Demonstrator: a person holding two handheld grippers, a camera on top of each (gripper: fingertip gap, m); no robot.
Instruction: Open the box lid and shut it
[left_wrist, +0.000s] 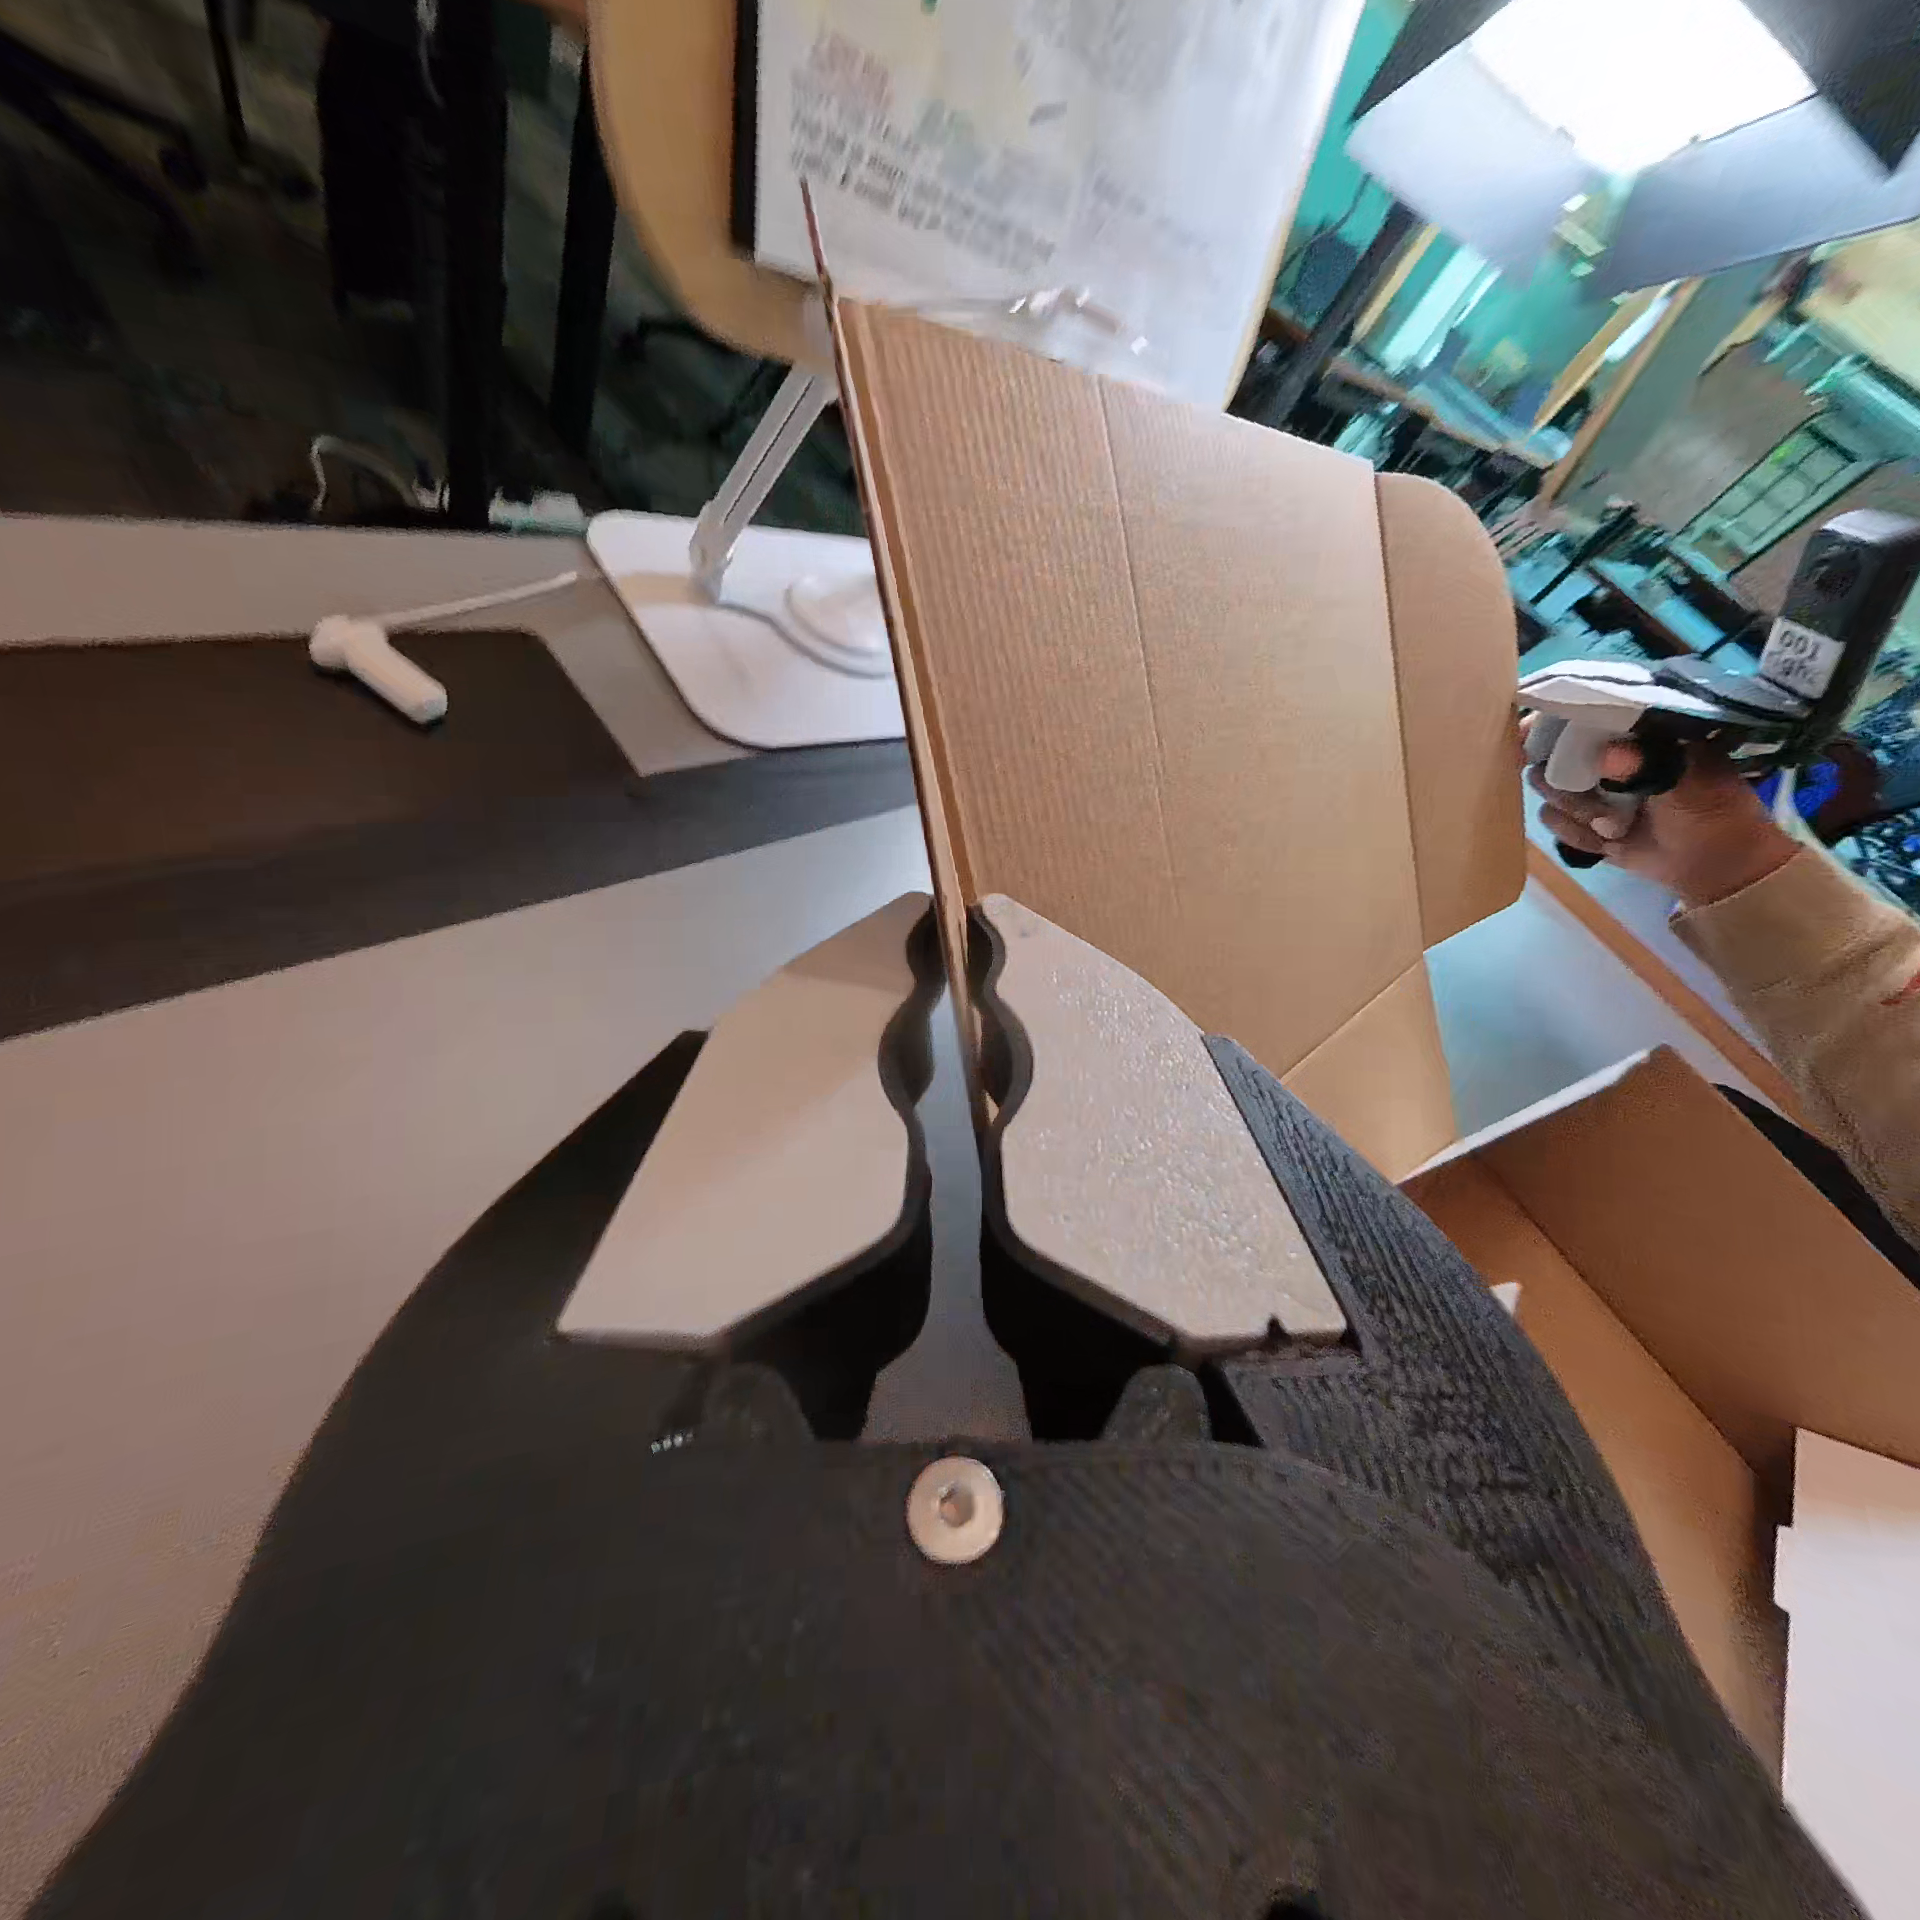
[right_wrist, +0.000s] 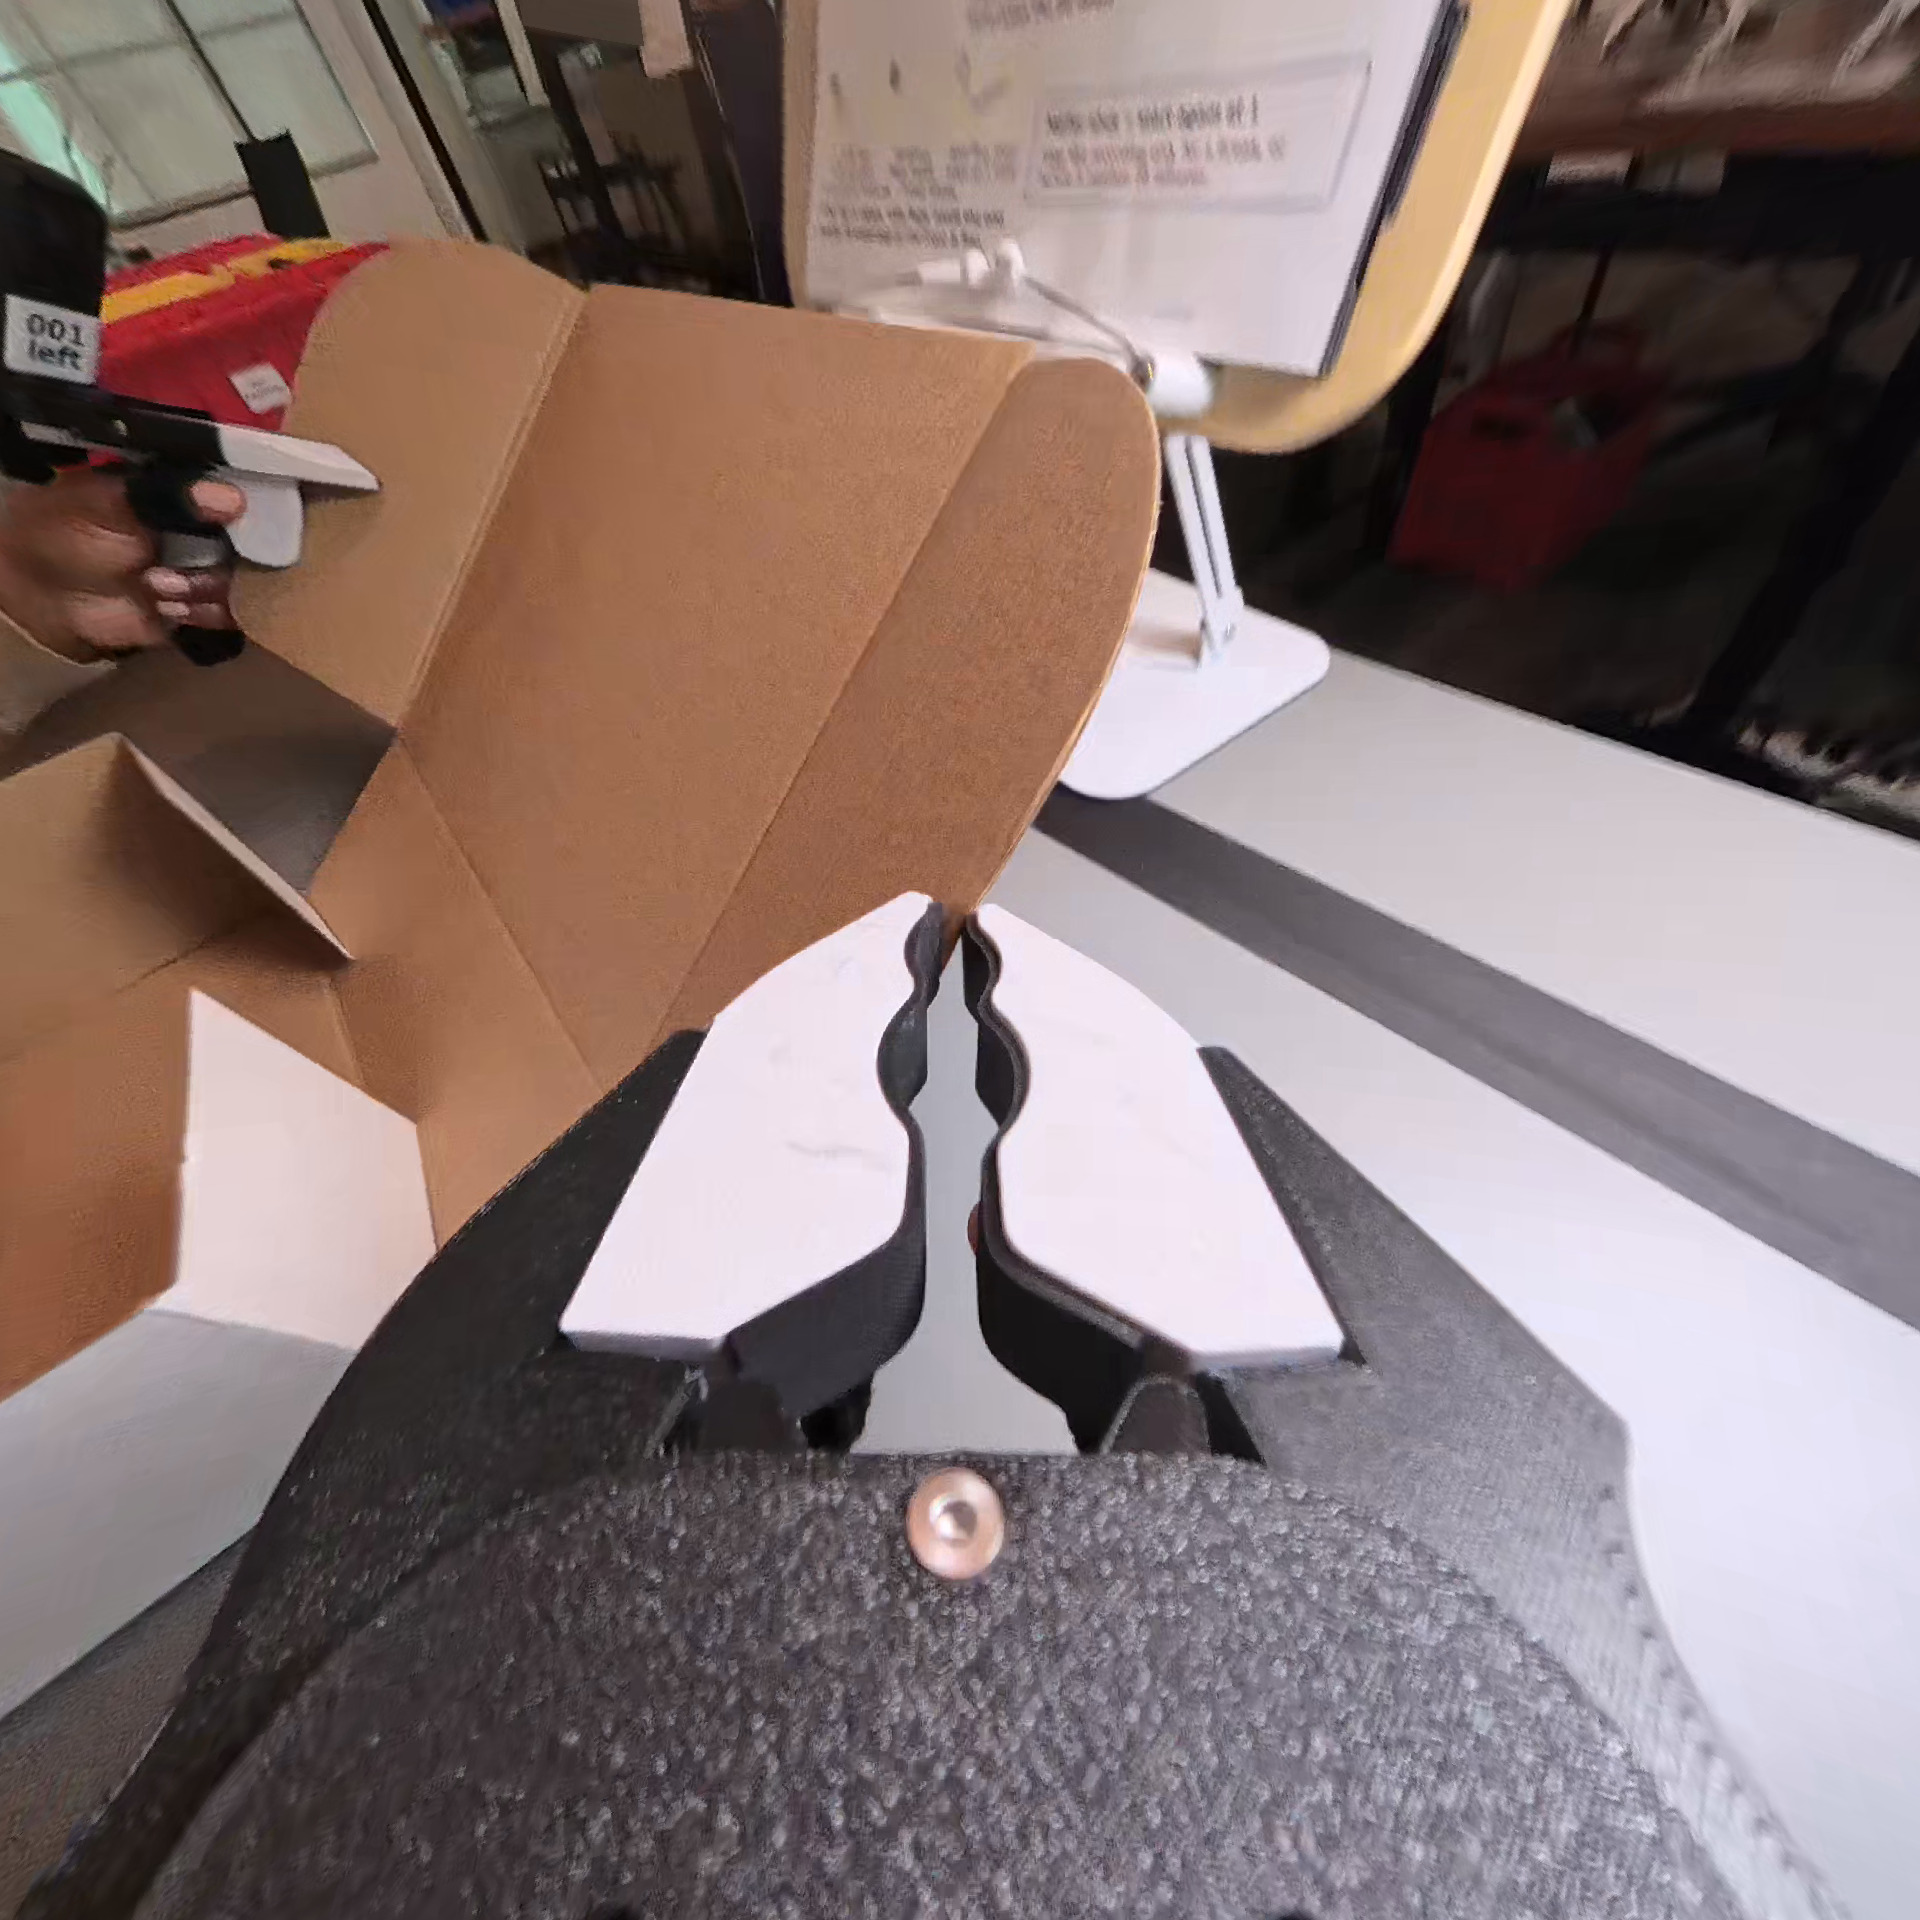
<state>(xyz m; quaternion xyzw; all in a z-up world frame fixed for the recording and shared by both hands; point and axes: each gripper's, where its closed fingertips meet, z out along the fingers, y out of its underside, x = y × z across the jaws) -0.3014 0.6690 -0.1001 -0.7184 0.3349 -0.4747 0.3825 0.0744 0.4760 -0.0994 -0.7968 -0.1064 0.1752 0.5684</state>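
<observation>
A brown cardboard box (left_wrist: 1621, 1309) stands open on the table, its lid (left_wrist: 1143, 665) raised upright. My left gripper (left_wrist: 954, 920) is shut on the thin edge of the lid's left side flap, which runs up between its fingers. It also shows in the right wrist view (right_wrist: 358, 480) at that flap. My right gripper (right_wrist: 951, 920) is shut, pinching the lower edge of the lid's (right_wrist: 727, 582) rounded right flap (right_wrist: 1049, 623). It shows far off in the left wrist view (left_wrist: 1532, 707), at that flap's rim. The box body (right_wrist: 94, 935) lies to the left.
A white flat item (left_wrist: 1849, 1579) lies inside the box. A white stand (left_wrist: 727, 644) holding a printed sheet rises behind the lid. A small white tool (left_wrist: 379, 670) lies on the grey table (left_wrist: 312, 1143), which has a dark stripe (right_wrist: 1507, 1029). A person's hand (left_wrist: 1662, 831) holds the right gripper.
</observation>
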